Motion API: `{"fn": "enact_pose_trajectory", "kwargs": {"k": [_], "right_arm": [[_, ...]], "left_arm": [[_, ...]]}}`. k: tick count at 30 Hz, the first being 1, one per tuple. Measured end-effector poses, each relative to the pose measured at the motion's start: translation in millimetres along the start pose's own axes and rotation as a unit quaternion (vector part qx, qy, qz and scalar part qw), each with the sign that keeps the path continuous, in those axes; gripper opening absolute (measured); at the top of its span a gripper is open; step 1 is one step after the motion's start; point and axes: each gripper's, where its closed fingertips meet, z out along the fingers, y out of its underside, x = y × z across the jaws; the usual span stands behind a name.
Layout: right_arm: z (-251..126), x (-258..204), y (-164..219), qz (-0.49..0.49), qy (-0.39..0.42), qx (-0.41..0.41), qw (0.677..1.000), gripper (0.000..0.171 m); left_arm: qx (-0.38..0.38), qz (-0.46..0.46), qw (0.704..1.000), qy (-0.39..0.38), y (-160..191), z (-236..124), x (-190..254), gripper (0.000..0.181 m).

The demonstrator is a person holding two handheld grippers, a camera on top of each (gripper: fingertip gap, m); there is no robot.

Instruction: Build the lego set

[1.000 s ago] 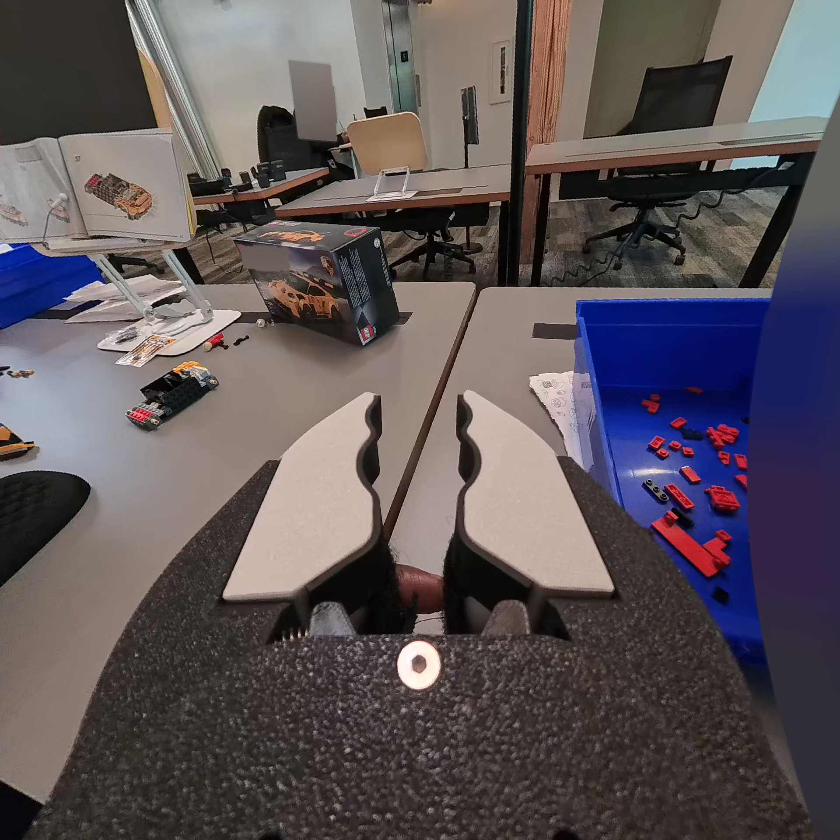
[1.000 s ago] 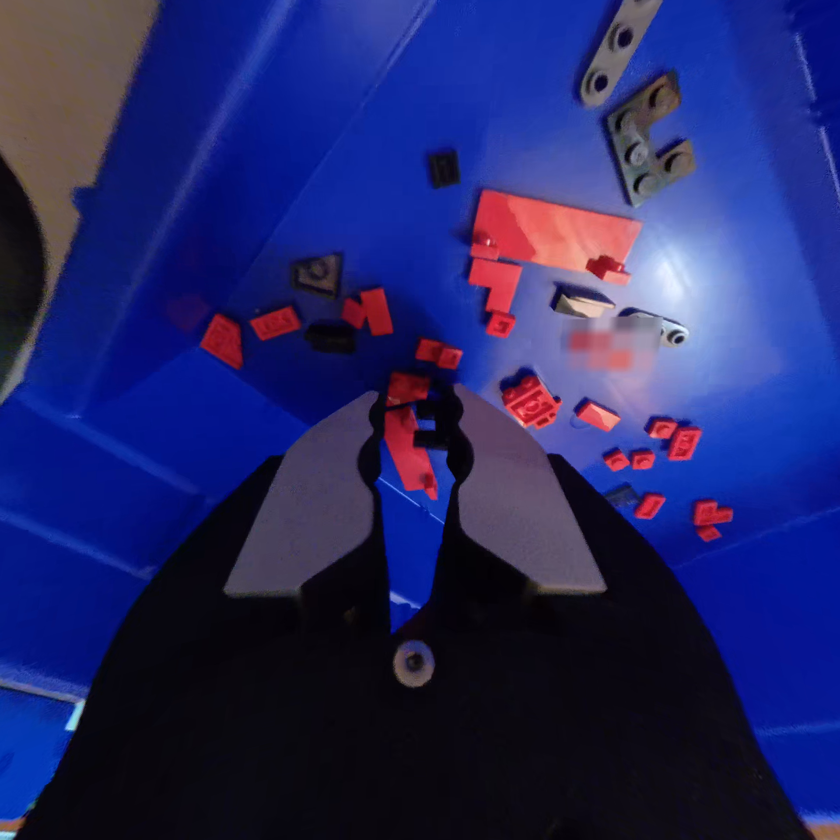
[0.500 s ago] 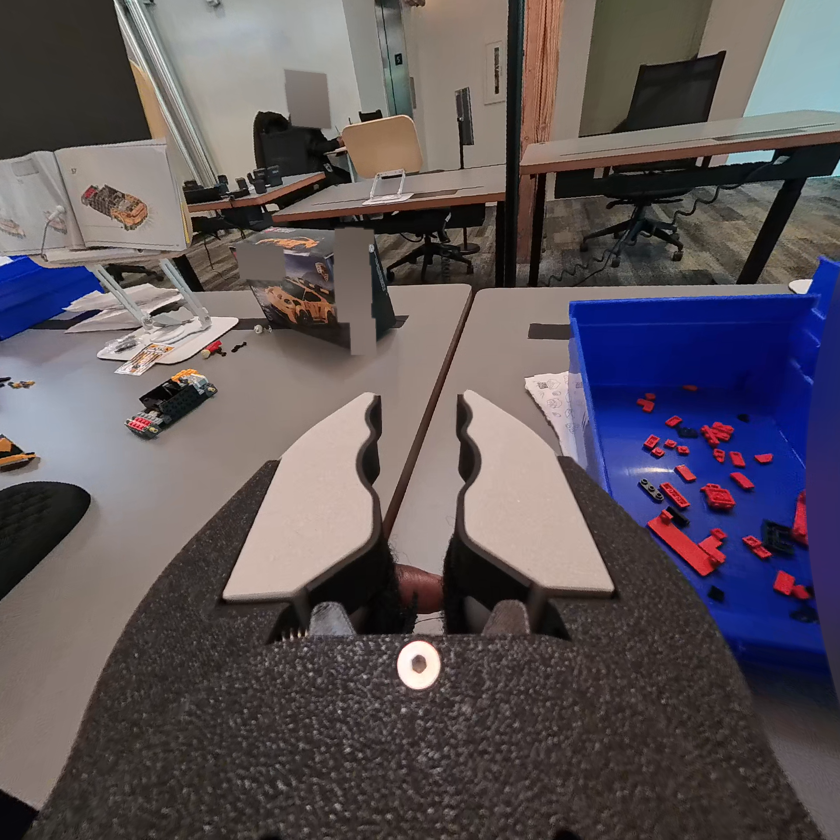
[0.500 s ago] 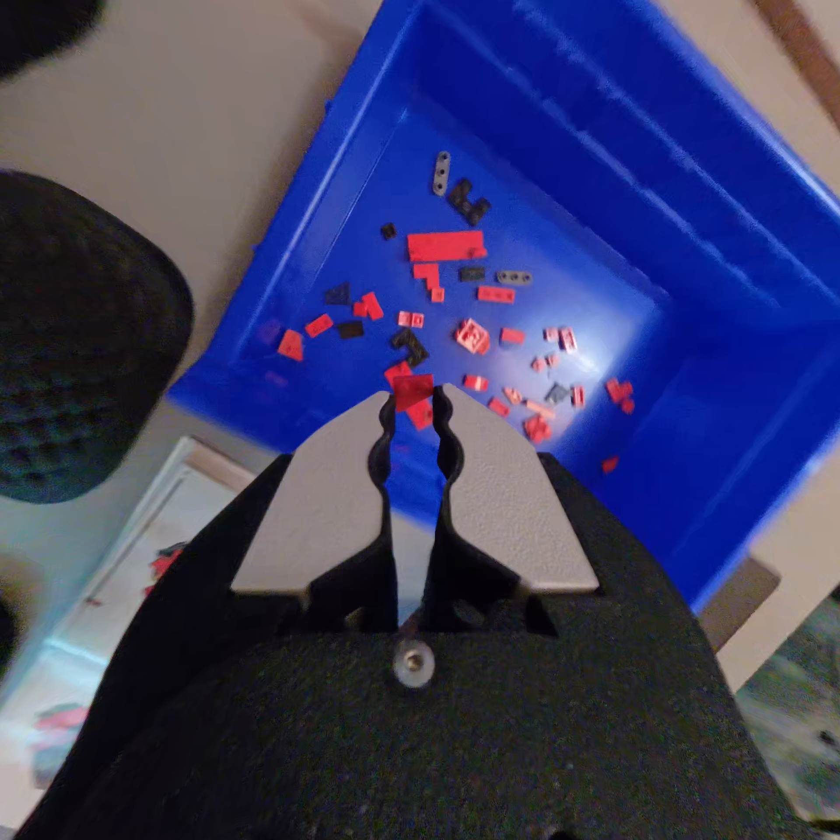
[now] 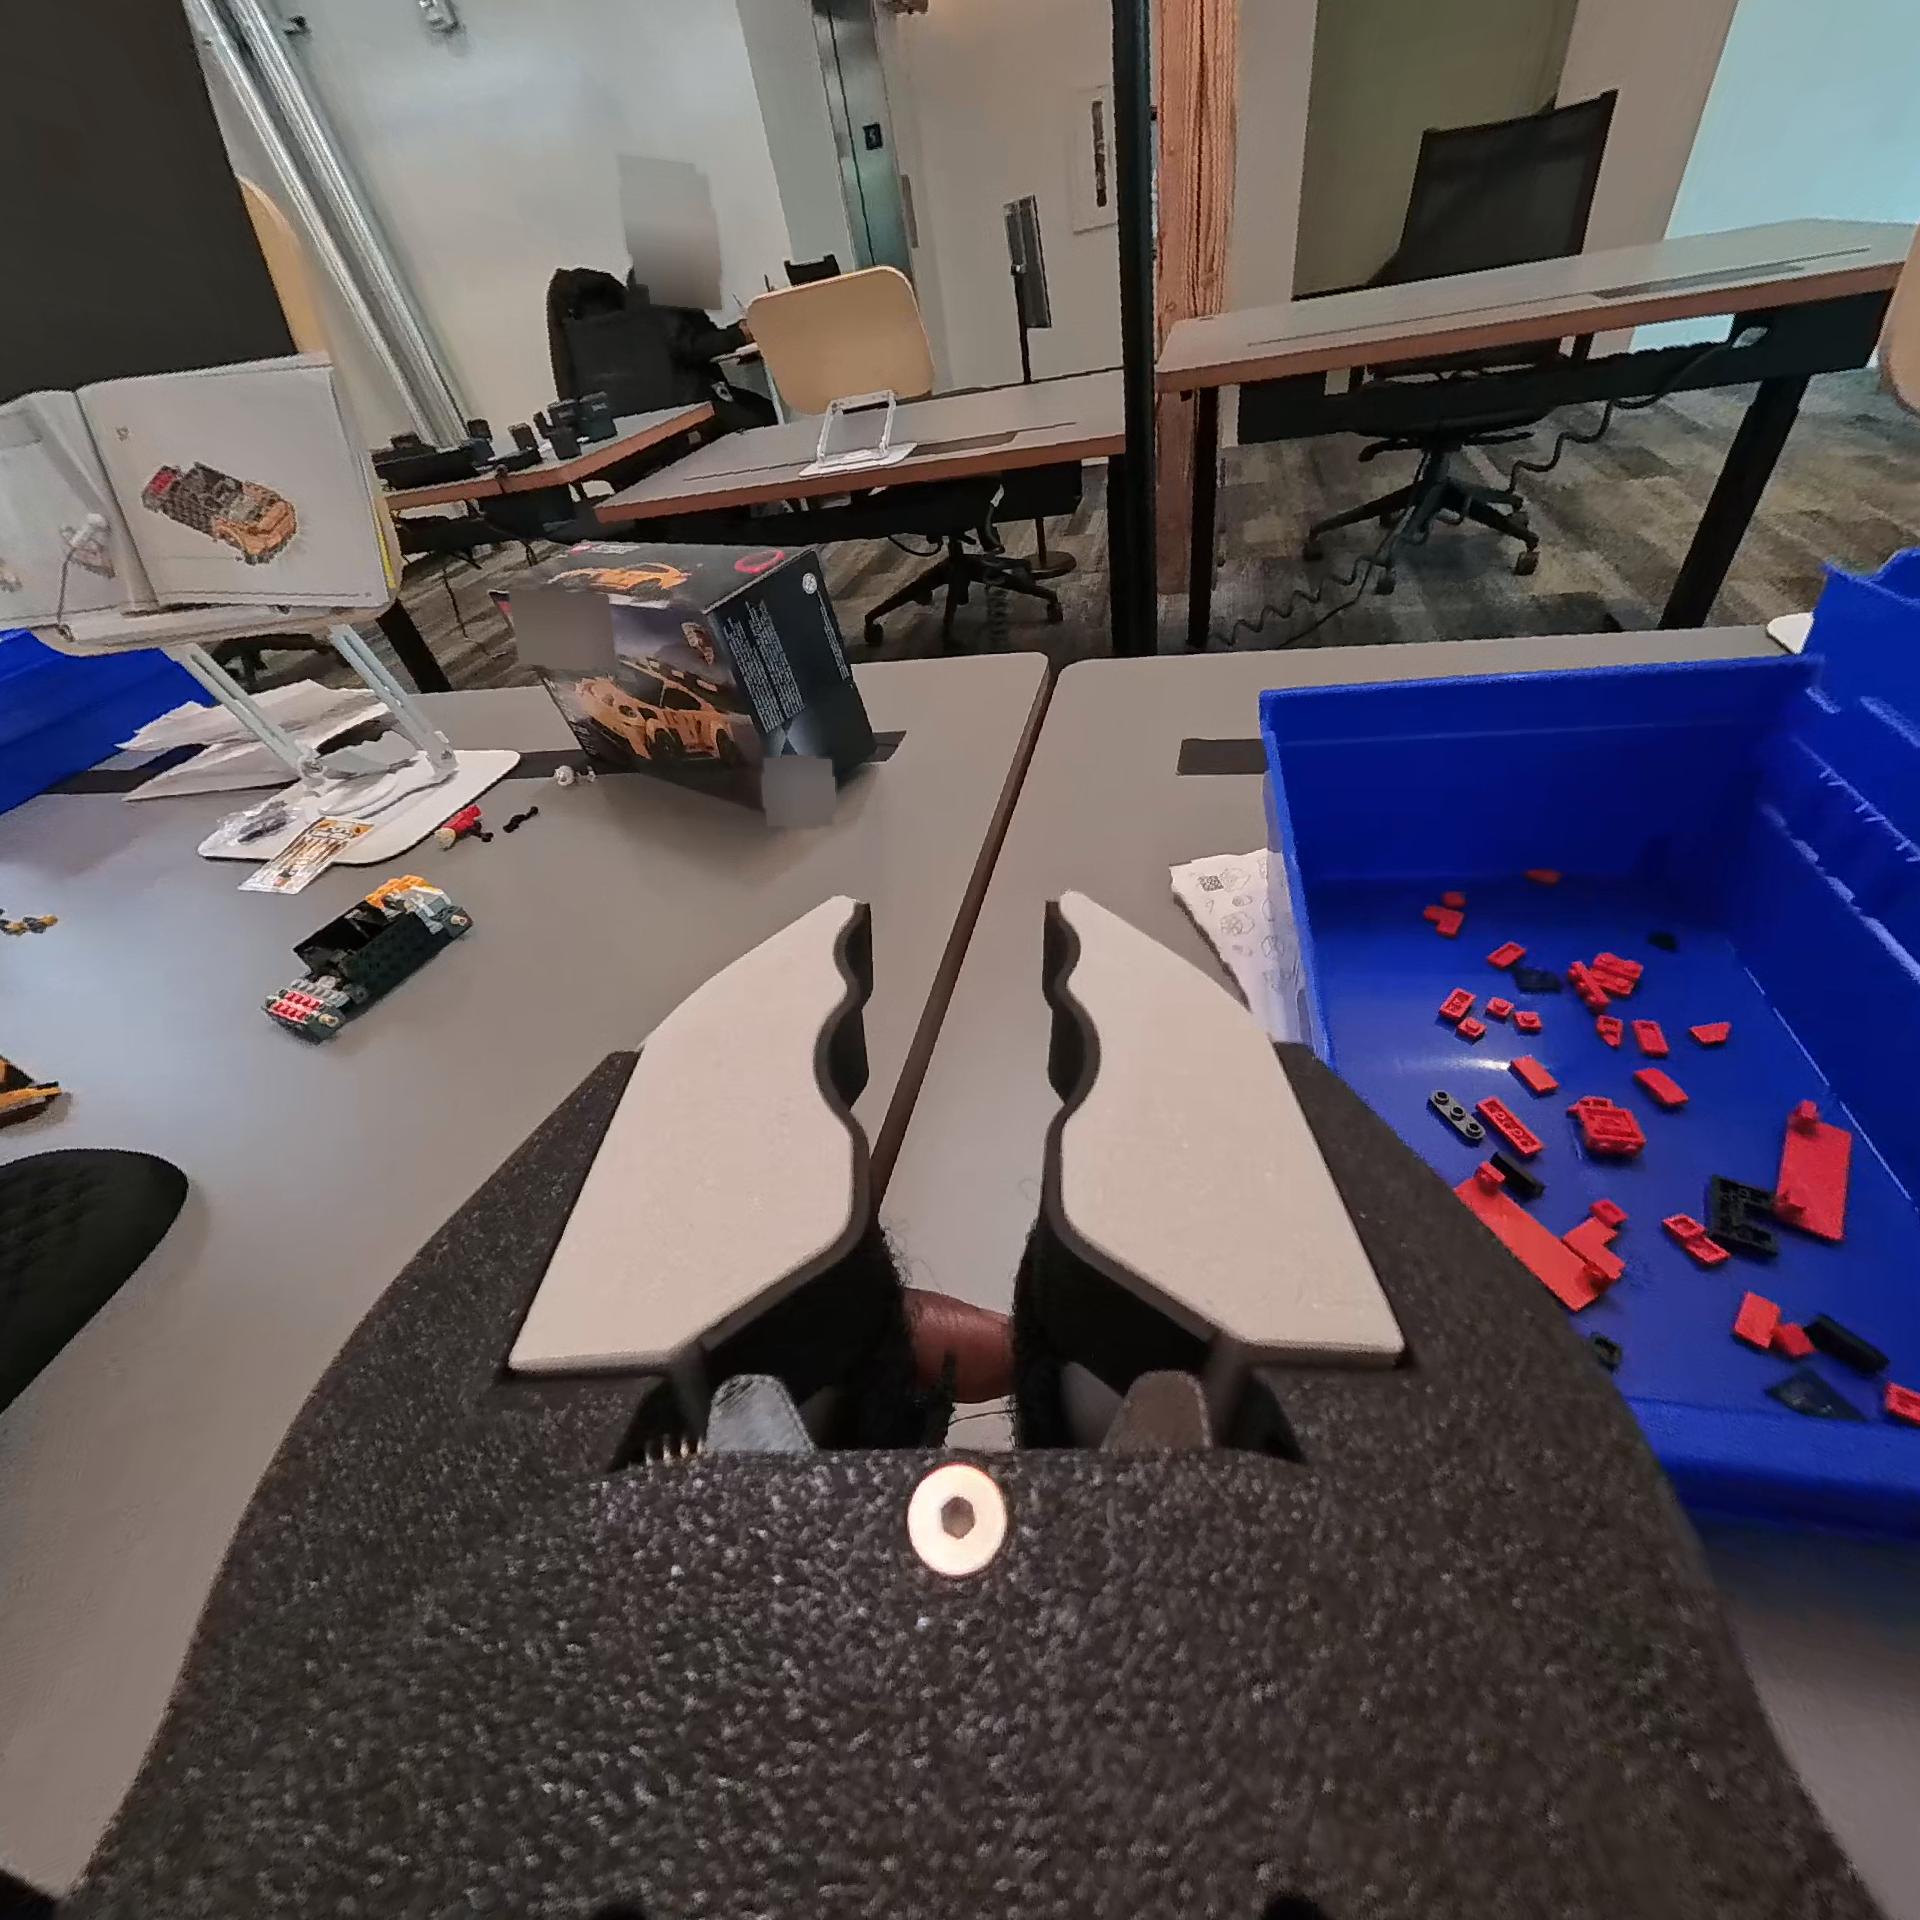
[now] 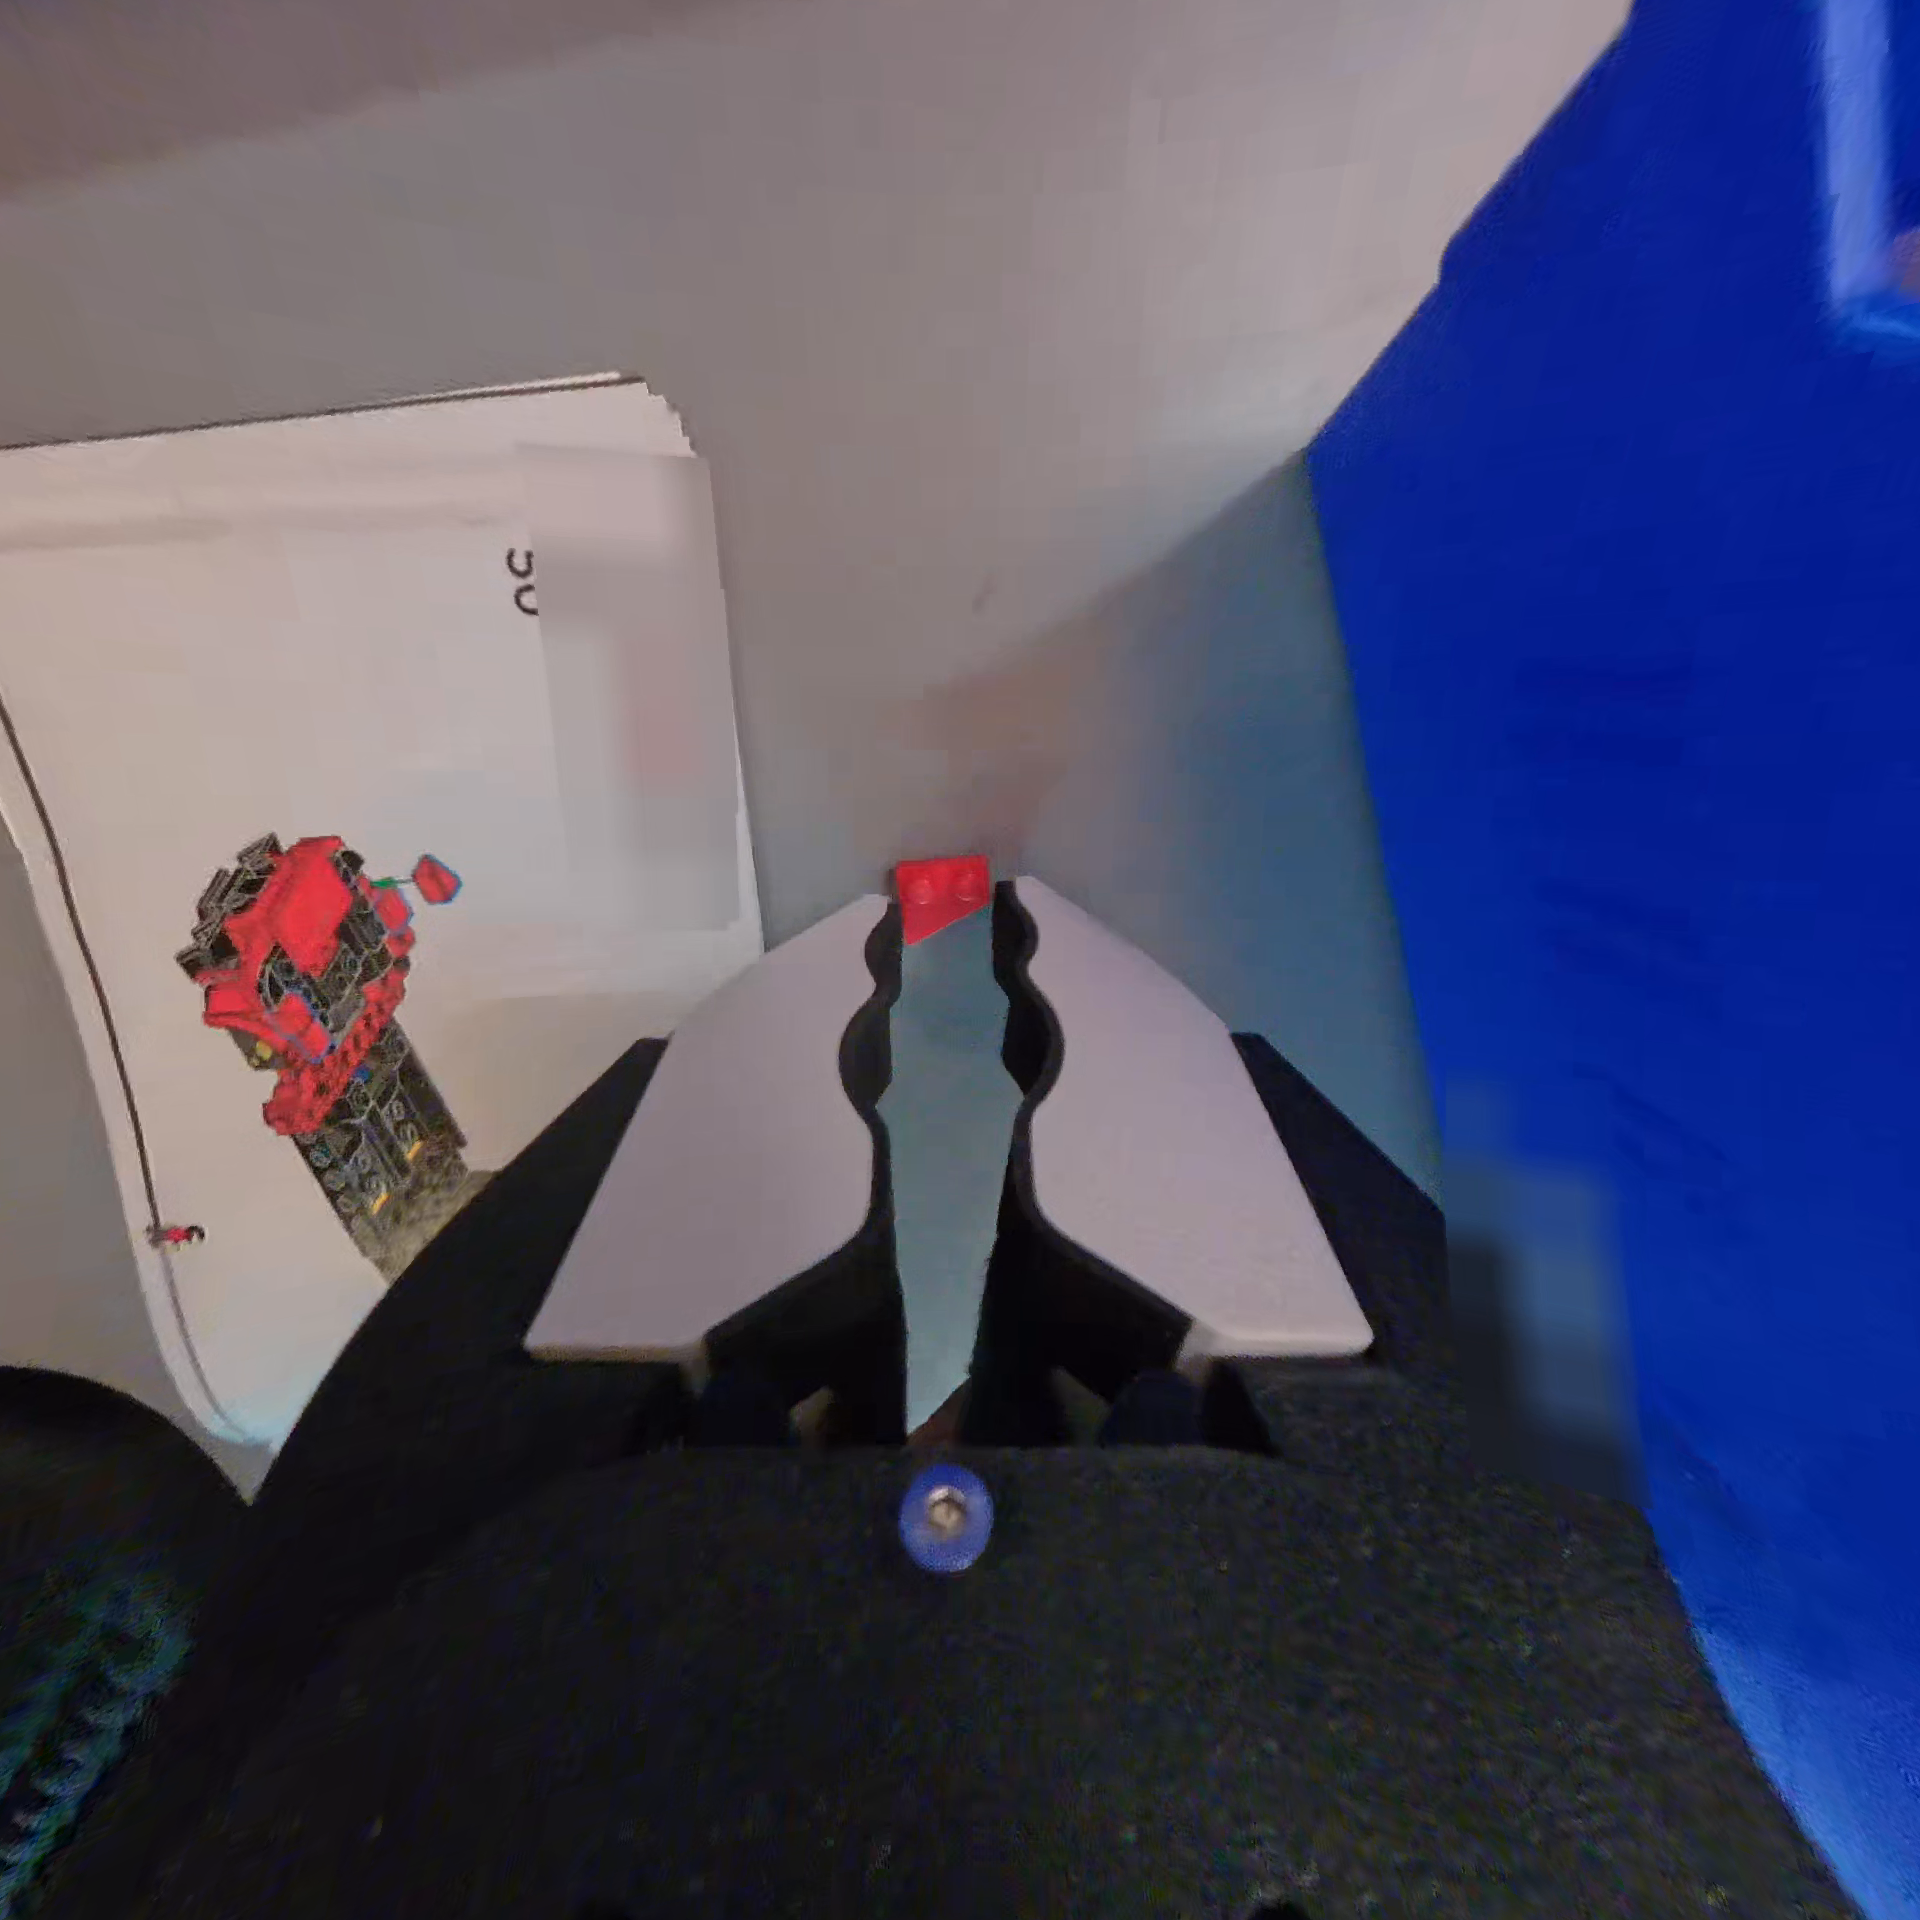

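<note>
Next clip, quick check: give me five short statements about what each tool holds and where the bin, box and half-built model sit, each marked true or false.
1. The right tool is shut on a small red piece. True.
2. The left tool grips a black brick. False: its jaws stand apart with nothing between them.
3. The blue bin holds mostly red pieces. True.
4. The set's box lies inside the blue bin. False: it stands on the grey table, left of the seam between the two tabletops.
5. The half-built model sits on the table, left of the left tool. True.
</note>
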Motion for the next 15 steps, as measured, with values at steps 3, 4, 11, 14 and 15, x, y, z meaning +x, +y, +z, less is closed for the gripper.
{"fn": "enact_pose_trajectory", "kwargs": {"k": [3, 4, 11, 14, 15], "right_arm": [[-9.9, -0.8, -3.6, -0.027, 0.011, -0.001, 1.0, 0.027], [-15.3, -1.9, -9.0, -0.037, 0.013, 0.007, 0.999, 0.028], [-18.9, -4.1, -20.3, -0.092, 0.02, -0.033, 0.995, 0.033], [-47.1, -23.9, -77.0, -0.125, 0.003, 0.069, 0.99, 0.025], [-60.8, -32.6, -102.0, -0.144, 0.0, 0.109, 0.984, 0.023]], "left_arm": [[-0.005, 0.01, 1.0, 0.0, -0.5, 0.0, 2.8, 0.031], [-0.003, 0.011, 1.0, 0.0, -1.4, -0.4, 3.3, 0.031], [0.0, 0.006, 1.0, 0.001, -0.5, -0.5, 1.2, 0.031], [0.002, -0.001, 1.0, -0.001, 0.1, 0.0, -1.0, 0.031], [0.002, -0.001, 1.0, 0.0, 0.0, 0.5, -0.5, 0.031]]}}
